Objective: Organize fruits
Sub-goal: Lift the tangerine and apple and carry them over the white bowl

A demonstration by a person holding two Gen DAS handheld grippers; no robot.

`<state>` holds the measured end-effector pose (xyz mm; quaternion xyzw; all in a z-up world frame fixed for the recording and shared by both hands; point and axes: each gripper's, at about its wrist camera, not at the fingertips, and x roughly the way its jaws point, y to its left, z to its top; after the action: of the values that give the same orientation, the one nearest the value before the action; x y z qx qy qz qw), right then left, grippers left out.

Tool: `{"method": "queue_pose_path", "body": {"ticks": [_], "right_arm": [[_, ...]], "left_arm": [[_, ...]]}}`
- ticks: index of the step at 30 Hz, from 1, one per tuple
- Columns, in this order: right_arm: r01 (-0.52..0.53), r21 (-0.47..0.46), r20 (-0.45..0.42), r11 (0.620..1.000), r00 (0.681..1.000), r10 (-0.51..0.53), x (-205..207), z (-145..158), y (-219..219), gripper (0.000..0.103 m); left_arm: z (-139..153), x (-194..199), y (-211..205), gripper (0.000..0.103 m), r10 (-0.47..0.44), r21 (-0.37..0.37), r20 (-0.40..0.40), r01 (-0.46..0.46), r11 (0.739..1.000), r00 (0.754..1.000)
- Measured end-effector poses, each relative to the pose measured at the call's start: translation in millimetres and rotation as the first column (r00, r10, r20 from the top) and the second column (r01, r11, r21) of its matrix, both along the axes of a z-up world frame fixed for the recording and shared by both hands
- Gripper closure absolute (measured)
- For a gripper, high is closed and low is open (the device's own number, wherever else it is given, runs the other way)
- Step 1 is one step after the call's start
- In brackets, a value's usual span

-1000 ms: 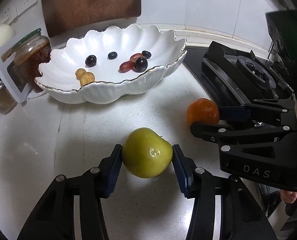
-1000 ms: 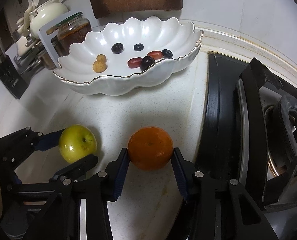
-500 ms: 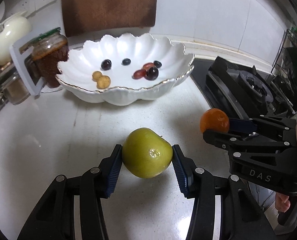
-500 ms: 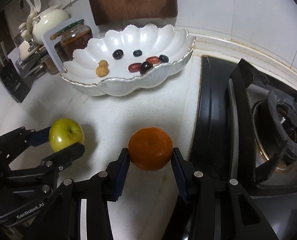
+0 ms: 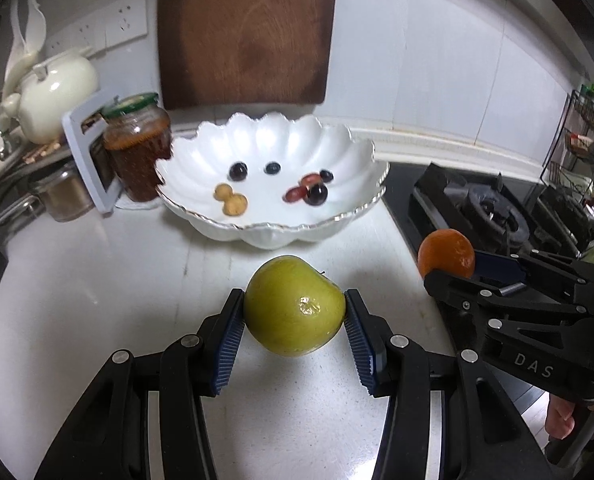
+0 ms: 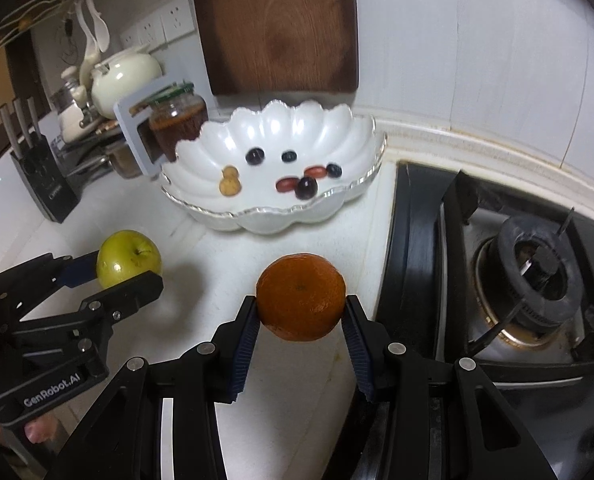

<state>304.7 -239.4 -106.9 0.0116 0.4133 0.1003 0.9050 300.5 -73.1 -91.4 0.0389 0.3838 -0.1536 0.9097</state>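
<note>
My left gripper (image 5: 295,322) is shut on a green apple (image 5: 295,306) and holds it above the white counter. My right gripper (image 6: 301,316) is shut on an orange (image 6: 301,298), also lifted. Each shows in the other view: the orange (image 5: 447,252) to the right, the apple (image 6: 129,258) to the left. A white scalloped bowl (image 5: 337,216) stands ahead by the wall, with several small dark, red and tan fruits (image 5: 231,198) in it. The bowl also shows in the right wrist view (image 6: 337,132).
A gas stove (image 6: 517,264) lies to the right of the counter. A glass jar (image 5: 137,148), a grey holder, a cream teapot (image 5: 53,88) and a knife block (image 6: 43,176) crowd the left. A wooden board (image 5: 245,32) leans on the wall behind the bowl.
Both grippers have risen and drawn back from the bowl with their fruits held. The bowl looks smaller and farther, and more of the wall and board shows.
</note>
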Motion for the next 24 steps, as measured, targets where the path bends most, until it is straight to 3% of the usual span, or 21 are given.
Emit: {"method": "queue_pose_path", "body": {"ticks": [24], "right_arm": [[0.014,0.023,0.188,1.000,0.982,-0.018,9.4,62.8,8.7,0.059]], "left_arm": [[68.0,7.7,11.2,0.054,0.040,-0.019,0.198,-0.037,0.999,0.979]]}}
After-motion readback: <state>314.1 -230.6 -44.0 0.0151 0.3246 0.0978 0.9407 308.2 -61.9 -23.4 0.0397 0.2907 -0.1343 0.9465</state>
